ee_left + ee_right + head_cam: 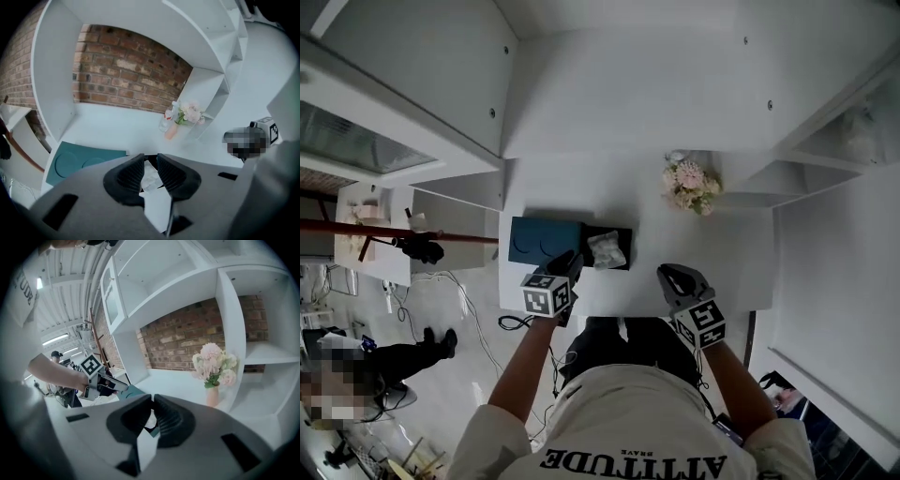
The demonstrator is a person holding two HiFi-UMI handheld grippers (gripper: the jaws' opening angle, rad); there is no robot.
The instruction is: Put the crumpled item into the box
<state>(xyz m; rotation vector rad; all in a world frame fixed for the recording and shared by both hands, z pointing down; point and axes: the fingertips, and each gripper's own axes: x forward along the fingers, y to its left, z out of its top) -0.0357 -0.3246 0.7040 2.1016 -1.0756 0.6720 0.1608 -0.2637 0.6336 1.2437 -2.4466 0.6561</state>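
I am seeing the dark box (623,230) standing open on the white table (581,187), with the crumpled item (607,249) lying inside it. A teal lid (542,241) is lying flat, touching the box's left side. The left gripper (572,261) is hovering at the box's near left edge. Its jaws are standing a narrow gap apart, and the crumpled item is showing through that gap, but I am not seeing the pads pressing on it. The right gripper (673,277) is hanging over bare table to the right of the box, its jaw tips practically meeting and gripping nothing. A small vase of pink flowers (691,186) is sitting further back on the table.
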